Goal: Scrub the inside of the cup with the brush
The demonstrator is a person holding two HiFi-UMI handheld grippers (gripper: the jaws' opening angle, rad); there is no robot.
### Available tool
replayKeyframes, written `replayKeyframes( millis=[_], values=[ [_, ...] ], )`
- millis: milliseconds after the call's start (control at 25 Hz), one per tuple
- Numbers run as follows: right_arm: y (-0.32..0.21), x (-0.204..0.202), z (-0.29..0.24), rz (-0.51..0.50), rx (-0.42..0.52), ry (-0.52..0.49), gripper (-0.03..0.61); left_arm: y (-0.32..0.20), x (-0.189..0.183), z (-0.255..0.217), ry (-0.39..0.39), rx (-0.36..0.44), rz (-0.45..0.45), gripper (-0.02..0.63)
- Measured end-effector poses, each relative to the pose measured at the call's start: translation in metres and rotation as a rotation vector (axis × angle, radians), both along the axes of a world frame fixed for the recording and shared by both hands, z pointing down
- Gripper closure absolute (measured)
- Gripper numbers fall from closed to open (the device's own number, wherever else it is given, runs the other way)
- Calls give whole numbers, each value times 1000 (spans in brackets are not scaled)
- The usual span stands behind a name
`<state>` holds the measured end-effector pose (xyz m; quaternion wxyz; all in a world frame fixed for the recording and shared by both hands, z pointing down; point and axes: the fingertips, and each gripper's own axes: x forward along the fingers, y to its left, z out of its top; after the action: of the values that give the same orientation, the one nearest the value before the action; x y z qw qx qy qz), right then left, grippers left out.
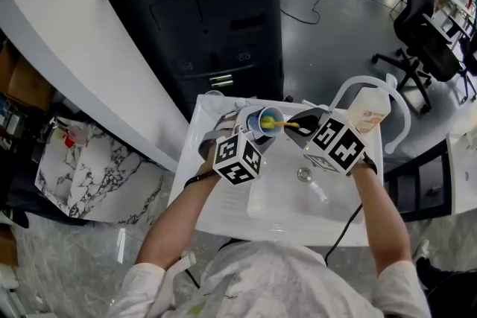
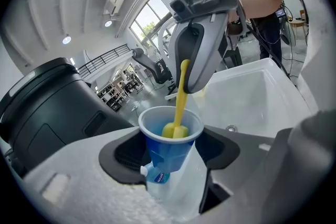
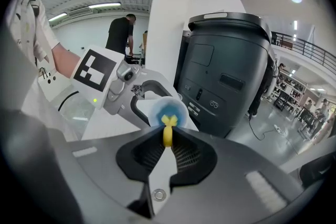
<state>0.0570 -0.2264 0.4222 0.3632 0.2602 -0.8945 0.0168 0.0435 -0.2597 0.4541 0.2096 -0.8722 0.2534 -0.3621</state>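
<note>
The left gripper [image 2: 170, 161] grasps the cup [image 2: 168, 145], jaws set wide. The right gripper [image 3: 167, 148] pinches the brush [image 2: 181, 96], its head inside the cup.

blue cup [image 2: 169, 152], yellow brush [image 2: 182, 93], white sink [image 1: 291, 216]

A white sink [image 1: 216, 197] holds a drain [image 1: 303, 175] with a clear bottle [image 1: 319, 194] lying just beside it. A tan bottle [image 1: 369, 114] stands at the back rim under the faucet [image 1: 352, 84]. On the grey floor [image 1: 328, 33] stand a black bin [image 1: 201, 18] and a chair [image 1: 421, 26].
</note>
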Motion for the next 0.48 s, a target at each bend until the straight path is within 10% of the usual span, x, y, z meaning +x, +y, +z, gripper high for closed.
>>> replayKeyframes(
  millis=[480],
  values=[
    [10,-12,-8,-16,-30,-76,543,-1,-4,5,9,-16,-15,317]
  ],
)
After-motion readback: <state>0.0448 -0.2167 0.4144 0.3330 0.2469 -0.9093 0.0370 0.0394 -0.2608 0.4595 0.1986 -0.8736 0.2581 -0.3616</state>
